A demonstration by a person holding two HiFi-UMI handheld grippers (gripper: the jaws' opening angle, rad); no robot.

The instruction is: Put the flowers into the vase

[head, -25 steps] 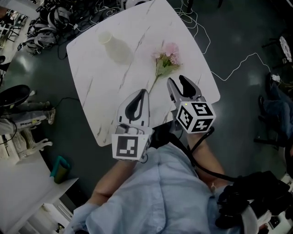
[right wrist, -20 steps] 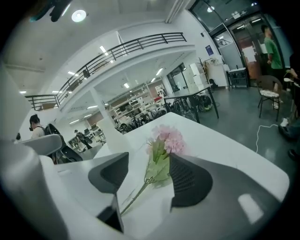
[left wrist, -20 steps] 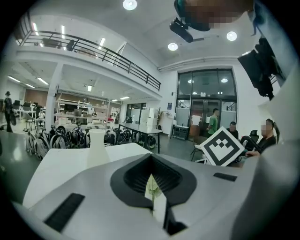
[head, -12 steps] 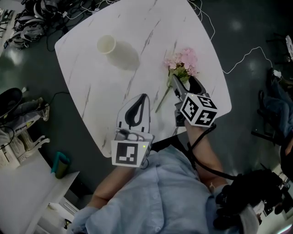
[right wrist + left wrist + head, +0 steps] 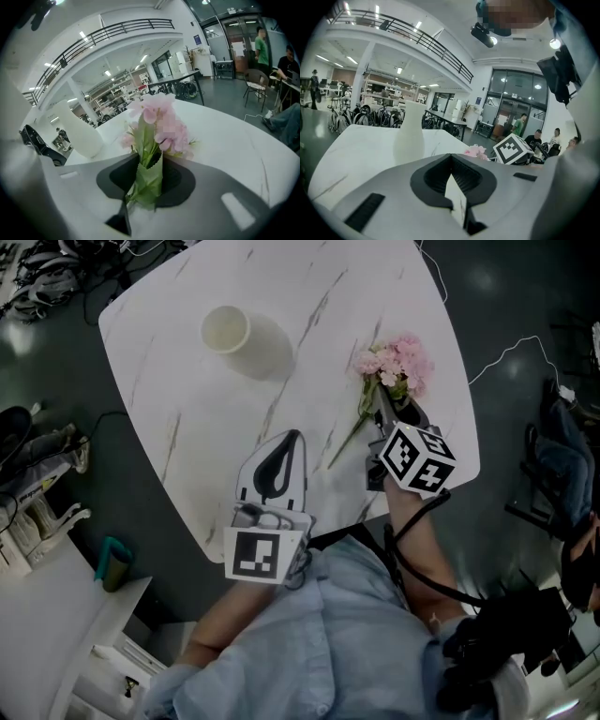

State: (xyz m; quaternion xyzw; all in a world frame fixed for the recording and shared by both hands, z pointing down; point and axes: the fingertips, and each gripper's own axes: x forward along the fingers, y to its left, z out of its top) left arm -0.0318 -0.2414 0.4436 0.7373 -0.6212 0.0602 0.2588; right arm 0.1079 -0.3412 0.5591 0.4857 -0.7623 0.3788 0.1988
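Note:
A bunch of pink flowers point(image 5: 398, 360) with a green stem lies on the white marbled table point(image 5: 187, 409), right of centre. My right gripper point(image 5: 386, 409) has just been closing and now pinches the leafy part of the flowers point(image 5: 157, 126) between its pads point(image 5: 176, 180). A white vase point(image 5: 246, 338) stands upright at the far left of the table, apart from both grippers. Over the near table edge my left gripper point(image 5: 291, 435) hovers shut, holding nothing. In the left gripper view the vase point(image 5: 408, 136) rises ahead, with the flowers point(image 5: 476, 151) to its right.
The table's near edge runs just below both grippers. Dark floor with white cables point(image 5: 506, 348) surrounds the table. A white bench with a teal object point(image 5: 111, 563) stands at the lower left. People sit in the hall beyond point(image 5: 555, 138).
My right gripper has gone forward and down to the flowers and closed its wide-open jaws on the leafy stem. The left gripper has sunk slightly, staying near the table's front edge.

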